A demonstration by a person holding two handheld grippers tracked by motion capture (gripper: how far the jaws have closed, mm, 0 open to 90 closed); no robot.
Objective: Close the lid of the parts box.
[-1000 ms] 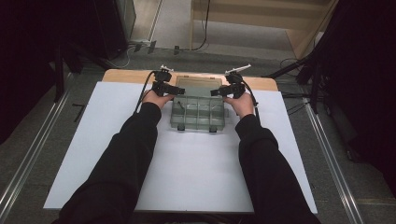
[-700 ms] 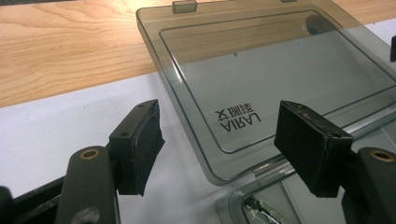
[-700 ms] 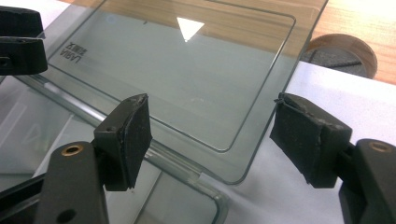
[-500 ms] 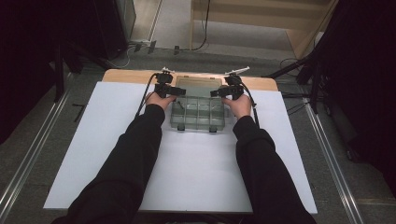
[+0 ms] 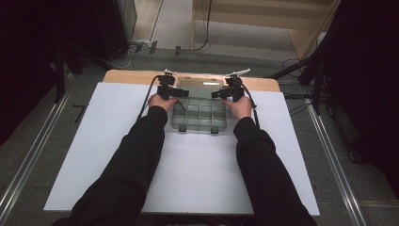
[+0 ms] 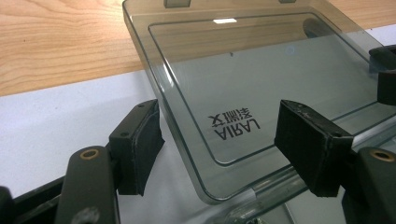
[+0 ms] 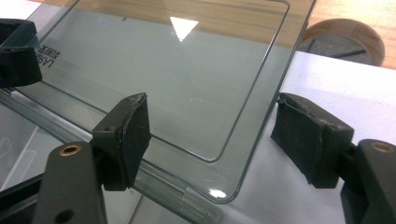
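One clear plastic compartment box (image 5: 199, 114) sits on the white sheet (image 5: 188, 169), near the table's far wooden edge (image 5: 122, 75). Its smoky, glossy lid (image 6: 243, 79), rounded at the corners and printed with lettering (image 6: 233, 123), lies opened flat beyond the box. Two black grippers flank the lid's near corners: the left gripper (image 6: 219, 140) straddles one corner with jaws spread, pads off the plastic; the right gripper (image 7: 215, 135) likewise stands wide around the other corner. Compared with a second ago, both hands have barely shifted.
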